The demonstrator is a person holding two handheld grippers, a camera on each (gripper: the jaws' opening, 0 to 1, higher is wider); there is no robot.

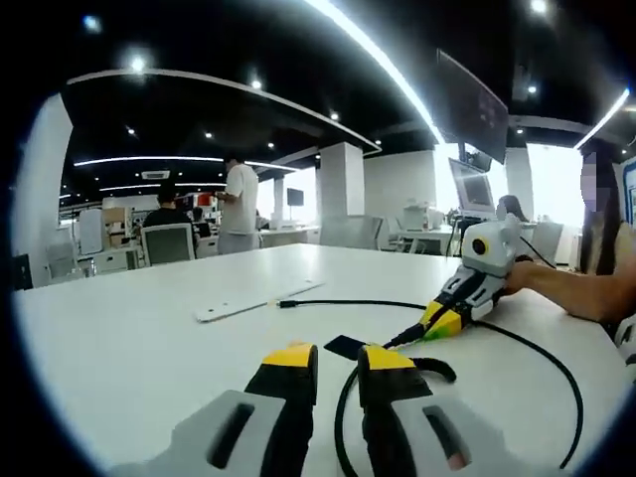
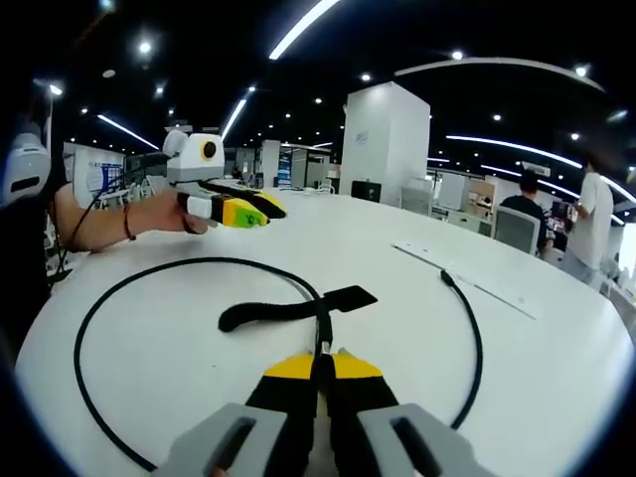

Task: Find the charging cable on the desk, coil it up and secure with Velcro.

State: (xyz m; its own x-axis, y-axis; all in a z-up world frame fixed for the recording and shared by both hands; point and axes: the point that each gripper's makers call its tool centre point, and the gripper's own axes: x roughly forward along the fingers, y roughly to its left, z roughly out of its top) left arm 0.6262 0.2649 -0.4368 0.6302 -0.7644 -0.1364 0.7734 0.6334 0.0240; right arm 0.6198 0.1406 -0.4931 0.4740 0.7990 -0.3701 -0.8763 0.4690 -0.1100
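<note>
The black charging cable [image 2: 199,270] lies uncoiled on the white counter [image 2: 556,378], sweeping in one wide loop out to nine o'clock in the right gripper view and trailing off to a plug end [image 2: 446,277] near two o'clock. Its Velcro strap [image 2: 288,309] sits flat at the centre, just ahead of the right gripper [image 2: 322,366], whose fingers are clenched on the cable right beside the strap. The left gripper [image 1: 338,360] hovers low over the counter with its fingers released and a small gap between them, the cable curving past at about four o'clock in the left gripper view. The cable looks light, thin and limp, so it should likely follow easily but spring out of loose loops; gripping close to the strap seems the soundest hold, while the free plug end probably needs gathering in turn by turn.
</note>
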